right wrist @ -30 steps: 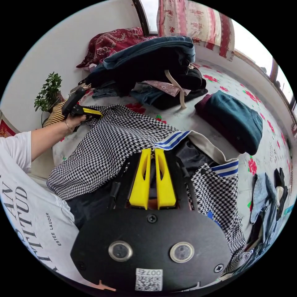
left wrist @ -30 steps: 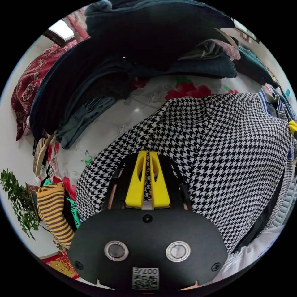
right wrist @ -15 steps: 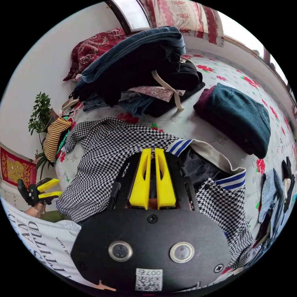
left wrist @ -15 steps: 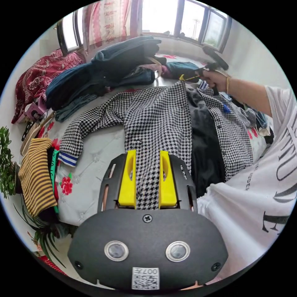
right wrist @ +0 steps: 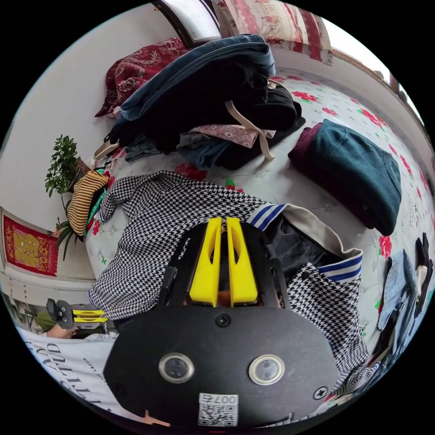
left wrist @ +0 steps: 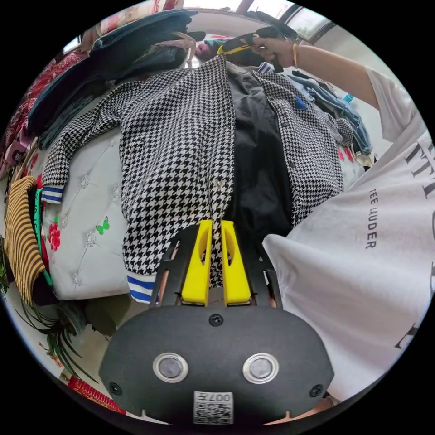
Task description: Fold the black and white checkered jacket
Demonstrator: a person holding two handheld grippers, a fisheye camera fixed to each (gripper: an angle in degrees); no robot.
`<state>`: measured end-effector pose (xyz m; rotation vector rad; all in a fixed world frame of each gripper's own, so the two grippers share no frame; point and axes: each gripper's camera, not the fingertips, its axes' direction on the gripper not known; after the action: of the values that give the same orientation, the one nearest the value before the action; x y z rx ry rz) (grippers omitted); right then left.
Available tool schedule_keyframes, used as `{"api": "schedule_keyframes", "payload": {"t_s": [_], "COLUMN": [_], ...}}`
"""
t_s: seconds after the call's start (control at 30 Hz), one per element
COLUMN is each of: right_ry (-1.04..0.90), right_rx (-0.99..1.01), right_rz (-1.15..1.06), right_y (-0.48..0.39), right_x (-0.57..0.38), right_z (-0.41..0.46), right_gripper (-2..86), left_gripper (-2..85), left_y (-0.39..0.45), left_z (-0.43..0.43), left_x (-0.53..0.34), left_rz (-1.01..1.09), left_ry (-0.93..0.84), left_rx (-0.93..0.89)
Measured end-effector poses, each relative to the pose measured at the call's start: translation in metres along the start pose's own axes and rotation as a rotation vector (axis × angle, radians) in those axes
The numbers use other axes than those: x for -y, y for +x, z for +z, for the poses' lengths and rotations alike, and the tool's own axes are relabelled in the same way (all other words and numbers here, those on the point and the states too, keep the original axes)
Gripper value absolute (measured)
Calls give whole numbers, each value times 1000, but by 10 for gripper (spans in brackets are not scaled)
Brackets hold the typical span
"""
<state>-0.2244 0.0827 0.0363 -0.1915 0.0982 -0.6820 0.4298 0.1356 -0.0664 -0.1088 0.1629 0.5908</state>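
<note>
Across the left gripper view's centre, black and white checkered jacket (left wrist: 176,136) lying open over the white quilted bed edge (left wrist: 86,253), left gripper (left wrist: 215,226) pinching its front hem, right gripper (right wrist: 223,224) pressed together at the striped collar (right wrist: 267,214), bare floral bedsheet (right wrist: 281,181) beyond, upper centre of right gripper view.

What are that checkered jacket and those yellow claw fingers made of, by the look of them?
The checkered jacket looks like woven houndstooth cloth, matte, draping softly; its black lining seems a smoother, thin fabric with a faint sheen. The left claw has yellow fingers that look like rigid moulded plastic, smooth and uniform in colour, with slot cutouts.
</note>
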Motion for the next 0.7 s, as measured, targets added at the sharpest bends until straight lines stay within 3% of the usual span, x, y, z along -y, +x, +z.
{"api": "schedule_keyframes", "payload": {"t_s": [0.23,0.33,0.53,0.7], "right_ry": [157,213,49,31], "right_rx": [-15,-191,54,162], "right_rz": [-64,-23,207,245], "right_y": [29,61,123,130], "right_x": [7,-2,-52,-89], "right_z": [-88,-102,-15,27], "right_gripper": [0,2,31,73], "left_gripper": [37,40,41,38], "left_y": [-7,15,47,-5], "left_z": [-128,-94,76,29], "left_x": [2,29,57,33], "left_rz": [20,106,238,139], "left_ry": [233,159,-202,-24], "left_rx": [-229,-241,-178,-315]}}
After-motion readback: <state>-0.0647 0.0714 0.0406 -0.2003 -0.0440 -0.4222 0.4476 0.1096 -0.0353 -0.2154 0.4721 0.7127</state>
